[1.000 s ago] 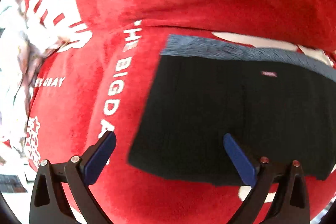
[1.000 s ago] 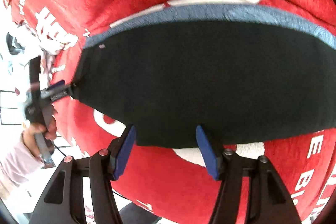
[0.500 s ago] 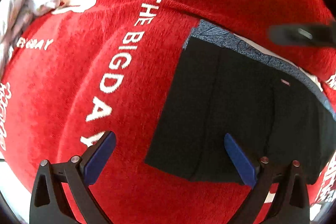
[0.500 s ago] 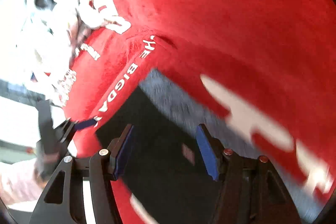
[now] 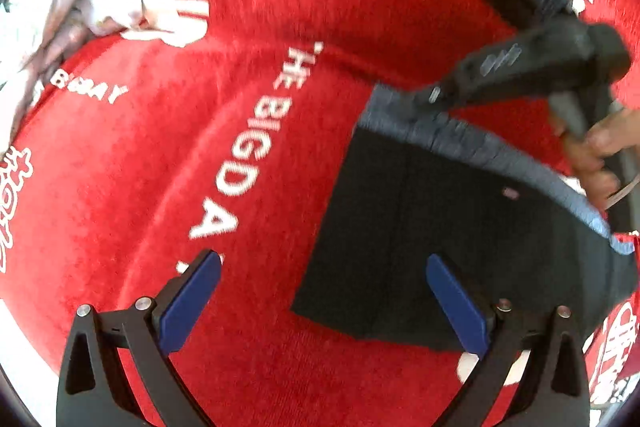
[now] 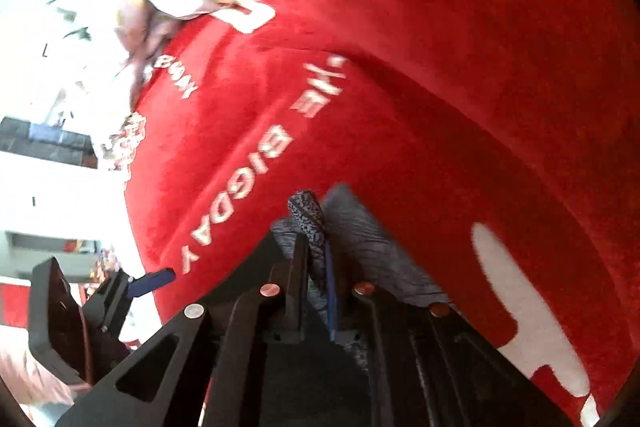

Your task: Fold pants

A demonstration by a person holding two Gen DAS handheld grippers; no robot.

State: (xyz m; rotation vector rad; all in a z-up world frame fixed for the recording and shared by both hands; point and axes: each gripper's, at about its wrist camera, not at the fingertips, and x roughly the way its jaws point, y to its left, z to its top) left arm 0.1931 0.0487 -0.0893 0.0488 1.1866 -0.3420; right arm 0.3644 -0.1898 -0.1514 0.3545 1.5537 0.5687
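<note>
Right wrist view: right gripper (image 6: 318,267) clamped on grey waistband (image 6: 306,215), lower centre.
Left gripper (image 5: 320,301): jaws apart, empty, over pants (image 5: 420,227).
Risk: thin pinch, waistband slipping free.

Both wrist views steeply downward, close; share red cloth (image 5: 280,7), waistband (image 6: 360,227).

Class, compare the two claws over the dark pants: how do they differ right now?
The left claw stands wide open and holds nothing; the right claw is pinched shut on the grey waistband. The left straddles the pants corner; the right grips the band's end. Both have blue pads.
</note>
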